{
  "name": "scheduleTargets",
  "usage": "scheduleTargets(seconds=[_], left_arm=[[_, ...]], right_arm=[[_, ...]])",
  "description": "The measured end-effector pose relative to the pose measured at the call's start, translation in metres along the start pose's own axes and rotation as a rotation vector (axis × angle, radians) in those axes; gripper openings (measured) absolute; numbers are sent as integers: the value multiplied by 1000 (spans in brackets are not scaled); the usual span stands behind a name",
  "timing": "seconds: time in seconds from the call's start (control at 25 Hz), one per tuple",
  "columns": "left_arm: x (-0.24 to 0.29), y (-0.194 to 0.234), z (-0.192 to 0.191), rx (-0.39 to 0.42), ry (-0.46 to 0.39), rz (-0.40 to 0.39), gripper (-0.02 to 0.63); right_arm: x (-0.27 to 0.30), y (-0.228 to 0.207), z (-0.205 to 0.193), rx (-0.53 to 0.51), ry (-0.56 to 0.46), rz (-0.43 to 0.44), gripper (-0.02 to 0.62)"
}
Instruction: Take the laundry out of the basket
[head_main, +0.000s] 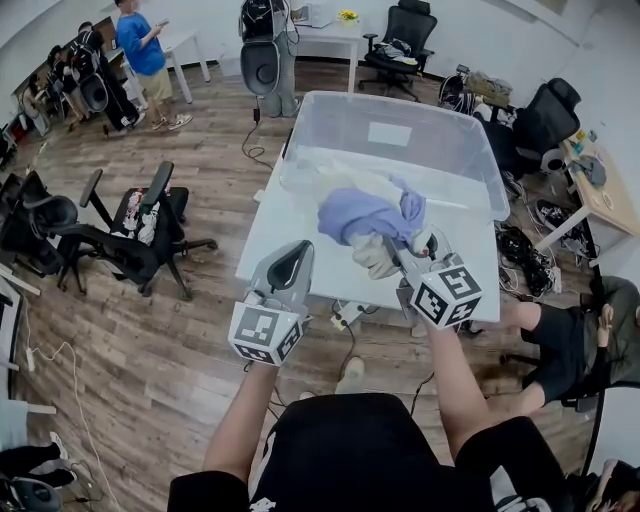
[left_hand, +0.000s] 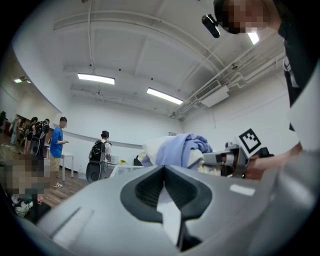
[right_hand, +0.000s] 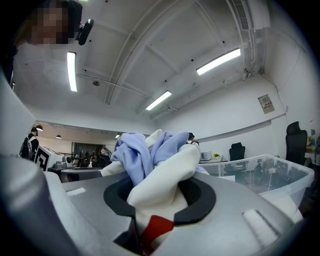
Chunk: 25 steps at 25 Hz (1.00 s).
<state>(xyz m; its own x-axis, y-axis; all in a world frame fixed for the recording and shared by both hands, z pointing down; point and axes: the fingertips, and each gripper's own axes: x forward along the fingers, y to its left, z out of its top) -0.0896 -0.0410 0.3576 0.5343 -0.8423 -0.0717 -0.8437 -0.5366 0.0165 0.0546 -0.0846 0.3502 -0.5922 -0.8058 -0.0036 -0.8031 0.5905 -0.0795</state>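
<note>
Currently: laundry (head_main: 368, 214), clamped in my right tongs (head_main: 412, 252), held up just in front of the basket (head_main: 340, 130), I judge to clear its rim. Left tongs (head_main: 287, 265), pressed together, empty, hang near the basket's front.

Clear plastic basket (head_main: 450, 140), soft cloth laundry (head_main: 365, 212)
</note>
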Motion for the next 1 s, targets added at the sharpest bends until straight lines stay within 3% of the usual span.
scheduleTargets(seconds=[1.0], left_arm=[[-49, -9, 6, -15, -25, -21, 8]], right_arm=[[-29, 54, -1, -30, 10, -1, 144]])
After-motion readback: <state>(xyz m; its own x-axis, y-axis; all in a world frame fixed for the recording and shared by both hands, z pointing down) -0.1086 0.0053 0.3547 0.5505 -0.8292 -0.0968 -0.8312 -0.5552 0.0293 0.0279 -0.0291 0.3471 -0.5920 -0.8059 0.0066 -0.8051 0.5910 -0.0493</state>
